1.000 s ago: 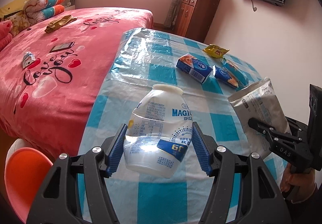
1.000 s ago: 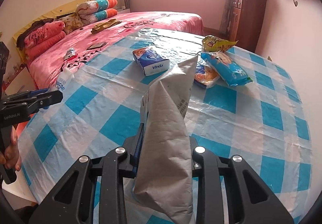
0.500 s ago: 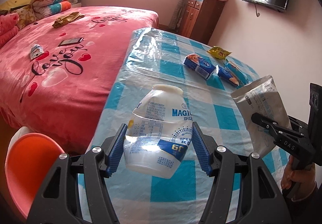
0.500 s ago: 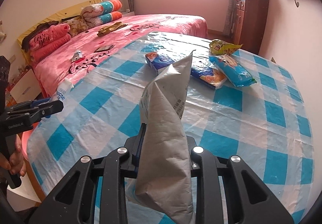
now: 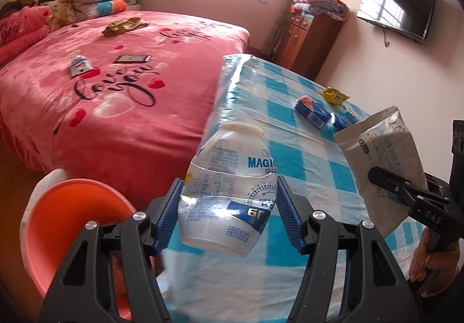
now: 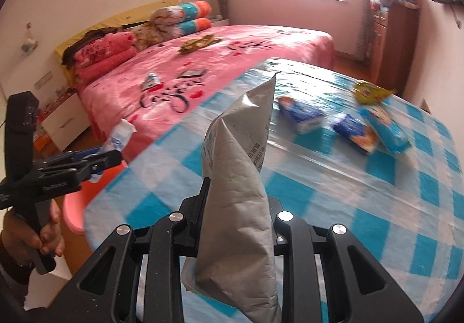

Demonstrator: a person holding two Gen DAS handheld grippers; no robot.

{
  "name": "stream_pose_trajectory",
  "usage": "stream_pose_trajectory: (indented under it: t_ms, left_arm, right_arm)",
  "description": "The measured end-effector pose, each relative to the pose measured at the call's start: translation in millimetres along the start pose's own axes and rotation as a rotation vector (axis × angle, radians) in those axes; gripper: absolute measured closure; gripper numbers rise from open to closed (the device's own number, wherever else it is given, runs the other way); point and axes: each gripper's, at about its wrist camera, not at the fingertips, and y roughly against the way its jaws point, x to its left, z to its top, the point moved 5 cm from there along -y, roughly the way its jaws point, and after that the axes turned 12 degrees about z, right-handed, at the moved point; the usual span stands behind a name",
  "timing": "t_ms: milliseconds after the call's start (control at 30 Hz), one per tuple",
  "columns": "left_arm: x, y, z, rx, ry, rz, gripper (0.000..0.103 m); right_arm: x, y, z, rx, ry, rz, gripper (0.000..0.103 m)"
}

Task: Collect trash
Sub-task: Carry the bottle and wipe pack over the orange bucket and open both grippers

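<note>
The clear plastic bottle stands neck-up, clamped between the left gripper pads; the orange bin lies low to that gripper's left, nearer it than the right gripper, which pinches the grey pouch upright over the table

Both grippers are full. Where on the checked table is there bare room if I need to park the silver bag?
The near half of the checked tablecloth, between the silver bag and the packets, lies bare. The far right is crowded: blue tissue pack, two blue snack packets, yellow wrapper.
</note>
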Motion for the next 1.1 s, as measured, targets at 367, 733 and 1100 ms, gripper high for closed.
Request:
stream_pose_trajectory:
  t_ms: [367,733,1100]
  left_arm:
    - [81,14,-15,0.009,0.097,0.118,0.039]
    - [164,9,-47,0.060,0.232,0.233,0.039]
    - [212,-13,-81,0.137,0.318,0.319,0.023]
  right_arm:
    - [87,-43,25,0.057,0.123,0.169,0.075]
    - [179,-105,25,0.186,0.229,0.356,0.075]
    - [206,-154,2,0.285,0.187,0.433,0.031]
